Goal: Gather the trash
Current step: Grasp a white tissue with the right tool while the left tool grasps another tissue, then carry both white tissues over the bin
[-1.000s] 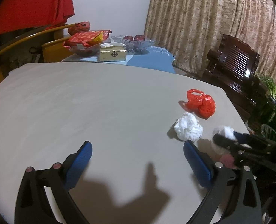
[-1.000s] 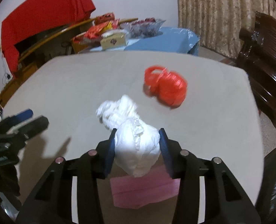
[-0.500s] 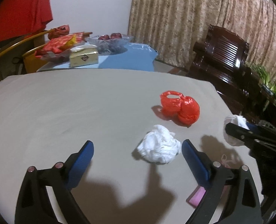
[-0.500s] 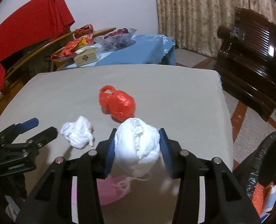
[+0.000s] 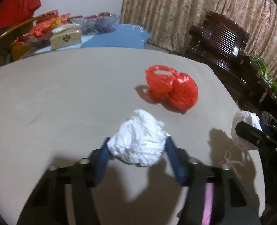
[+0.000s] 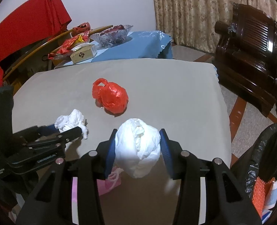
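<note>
Both grippers sit low and level, side by side, pointing the same way. The left gripper (image 5: 137, 146) has its blue fingers (image 5: 173, 159) closed in on a crumpled white wad (image 5: 138, 142). The right gripper (image 6: 137, 146), just beside it, has its fingers (image 6: 164, 146) pressed against both sides of a white bundle (image 6: 138, 146).

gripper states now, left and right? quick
Left tool: shut on the crumpled white tissue wad.
Right tool: shut on the bunched white plastic bag.
</note>
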A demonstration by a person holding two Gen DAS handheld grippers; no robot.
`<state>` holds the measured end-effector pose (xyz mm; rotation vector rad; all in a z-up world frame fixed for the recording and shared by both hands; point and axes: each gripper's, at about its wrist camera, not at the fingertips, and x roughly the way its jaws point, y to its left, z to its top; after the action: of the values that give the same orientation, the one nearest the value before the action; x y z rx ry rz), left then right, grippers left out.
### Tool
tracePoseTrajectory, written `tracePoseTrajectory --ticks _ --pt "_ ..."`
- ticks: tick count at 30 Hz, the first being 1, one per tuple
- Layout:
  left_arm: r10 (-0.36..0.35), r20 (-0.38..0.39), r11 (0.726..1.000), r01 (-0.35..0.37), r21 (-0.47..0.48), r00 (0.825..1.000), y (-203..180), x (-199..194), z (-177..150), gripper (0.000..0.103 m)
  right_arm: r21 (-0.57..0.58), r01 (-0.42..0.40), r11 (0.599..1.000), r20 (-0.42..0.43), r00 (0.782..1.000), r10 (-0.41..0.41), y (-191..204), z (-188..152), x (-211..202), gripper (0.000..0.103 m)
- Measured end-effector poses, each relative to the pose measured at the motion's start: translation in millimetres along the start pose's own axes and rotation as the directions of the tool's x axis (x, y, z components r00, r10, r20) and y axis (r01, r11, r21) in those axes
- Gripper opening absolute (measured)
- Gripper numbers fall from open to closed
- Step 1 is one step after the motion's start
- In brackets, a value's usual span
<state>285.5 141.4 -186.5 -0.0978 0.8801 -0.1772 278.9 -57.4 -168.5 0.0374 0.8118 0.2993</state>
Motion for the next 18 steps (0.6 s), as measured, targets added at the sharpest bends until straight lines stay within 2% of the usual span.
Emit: tracePoseTrajectory --ticks 4,13,18 --pt "0.004 0.012 1.000 -0.004 -0.005 1.000 -3.4 -5.1 -0.2 0.039 -0.001 0.000 1.000 0.006 1.000 0.000 0.7 -1.0 -4.6 0.043" --pt "0.006 0.091 1.000 -0.006 -0.007 0.996 -7.5 -48.9 7.6 0.038 -0.003 -0.015 1.000 0.038 0.999 0.015 6.4 0.4 -26.9 0.043" --pt "0.012 0.102 1.000 -0.013 0.007 0.995 -14.8 -71.3 3.0 0.038 -0.021 -0.026 0.999 0.055 0.998 0.027 13.4 -1.0 -44.0 0.043"
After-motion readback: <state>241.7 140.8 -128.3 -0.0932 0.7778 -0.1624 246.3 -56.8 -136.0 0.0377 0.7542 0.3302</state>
